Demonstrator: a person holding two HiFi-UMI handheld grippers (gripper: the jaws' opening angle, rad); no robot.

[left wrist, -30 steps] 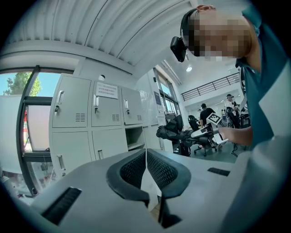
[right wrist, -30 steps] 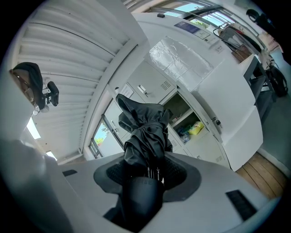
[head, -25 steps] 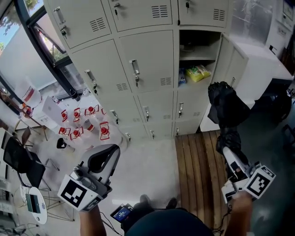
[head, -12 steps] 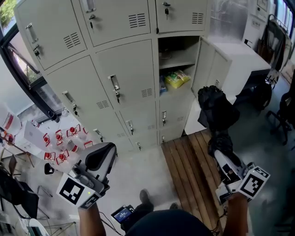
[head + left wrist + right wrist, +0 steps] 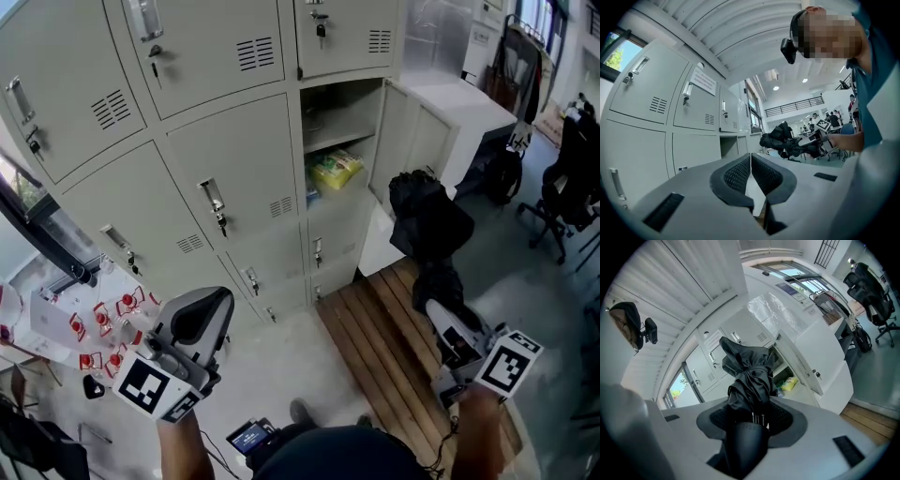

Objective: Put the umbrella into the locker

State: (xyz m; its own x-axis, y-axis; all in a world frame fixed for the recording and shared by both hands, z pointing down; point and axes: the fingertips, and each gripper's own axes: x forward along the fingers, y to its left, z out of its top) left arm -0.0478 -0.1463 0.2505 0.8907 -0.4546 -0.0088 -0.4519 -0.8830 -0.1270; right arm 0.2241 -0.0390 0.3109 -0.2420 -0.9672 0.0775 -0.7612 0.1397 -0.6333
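Note:
A folded black umbrella sticks out ahead of my right gripper, whose jaws are shut on the umbrella's handle end. In the right gripper view its bunched fabric rises in front of the open locker. That locker has its door swung out to the right, a shelf inside and a yellow packet below the shelf. My left gripper hangs lower left, shut and holding nothing; its pads meet.
Grey locker doors with latches fill the wall on the left. A wooden slatted platform lies on the floor under the right gripper. Office chairs stand at the far right. Red-and-white items lie on the floor at the left.
The view has swung so the lockers slid left and the open locker now sits nearer the centre. Both grippers shifted with it; the umbrella stays gripped.

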